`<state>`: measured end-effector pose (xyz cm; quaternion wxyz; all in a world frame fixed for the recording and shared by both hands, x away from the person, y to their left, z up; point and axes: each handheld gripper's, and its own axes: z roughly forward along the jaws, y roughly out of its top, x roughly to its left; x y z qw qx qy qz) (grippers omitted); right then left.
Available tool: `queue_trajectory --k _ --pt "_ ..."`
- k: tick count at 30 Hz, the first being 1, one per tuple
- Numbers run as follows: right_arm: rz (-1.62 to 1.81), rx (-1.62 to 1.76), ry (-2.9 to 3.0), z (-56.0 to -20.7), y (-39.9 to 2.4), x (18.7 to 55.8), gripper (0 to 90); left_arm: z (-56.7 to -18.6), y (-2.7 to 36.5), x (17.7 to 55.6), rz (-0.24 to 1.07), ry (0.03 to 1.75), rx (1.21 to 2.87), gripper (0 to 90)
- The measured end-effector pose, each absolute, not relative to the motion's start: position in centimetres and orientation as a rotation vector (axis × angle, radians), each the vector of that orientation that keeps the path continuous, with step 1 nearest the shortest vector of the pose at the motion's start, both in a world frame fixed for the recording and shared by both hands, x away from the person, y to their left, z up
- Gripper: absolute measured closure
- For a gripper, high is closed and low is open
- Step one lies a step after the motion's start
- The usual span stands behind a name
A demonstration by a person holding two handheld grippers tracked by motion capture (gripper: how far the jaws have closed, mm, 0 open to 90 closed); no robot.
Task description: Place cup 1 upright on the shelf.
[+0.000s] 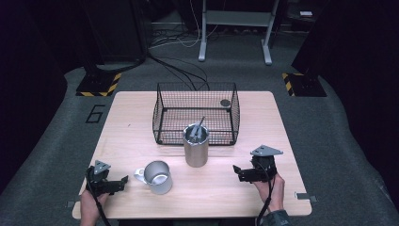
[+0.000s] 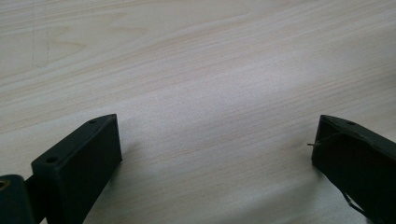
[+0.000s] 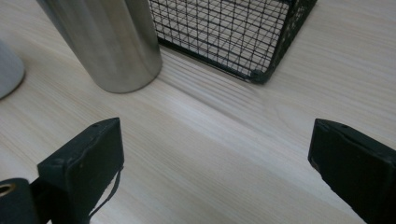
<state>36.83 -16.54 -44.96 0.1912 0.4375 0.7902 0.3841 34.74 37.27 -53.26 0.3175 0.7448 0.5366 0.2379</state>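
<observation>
While both grippers rest spread apart, the steel canister [image 1: 195, 146] holds utensils and the mug [image 1: 157, 177] sits beside it.

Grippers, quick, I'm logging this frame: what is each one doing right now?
Left gripper: open, fingers wide apart over bare table, holding nothing.
Right gripper: open, holding nothing, facing the steel cylinder.

Bright tabletop, dark surroundings, soft focus
</observation>
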Motion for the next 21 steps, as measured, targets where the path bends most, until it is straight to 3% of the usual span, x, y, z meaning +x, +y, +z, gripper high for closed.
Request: queue_trajectory --k 21 --pt "1.170 1.128 2.269 -41.4 -12.4 38.2 0.6 -53.3 37.3 34.7 0.622 1.410 1.957 2.5"
